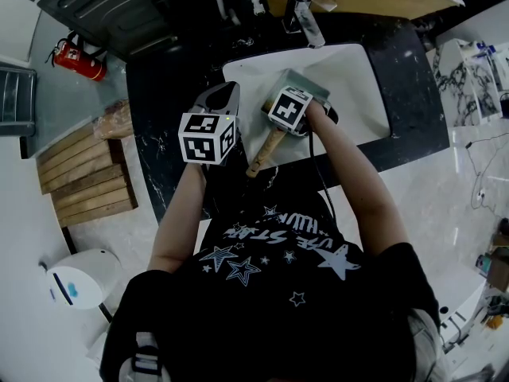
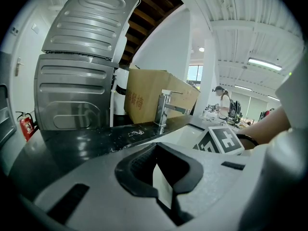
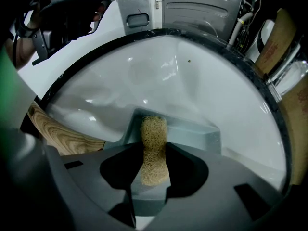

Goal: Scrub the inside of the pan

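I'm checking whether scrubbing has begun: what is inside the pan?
A tan scrub pad, clamped in the right gripper, reaches into the pan. Otherwise bare grey surface shows. The floor under the pad and jaws is covered.

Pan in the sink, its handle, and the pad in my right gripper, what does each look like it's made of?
Pan: matte grey-blue and smooth, probably coated metal, though the look leaves that open. Handle: wood, pale with darker grain lines, not glossy. Pad, held in the right gripper: tan, coarse open fibre mesh, like loofah or another plant fibre.
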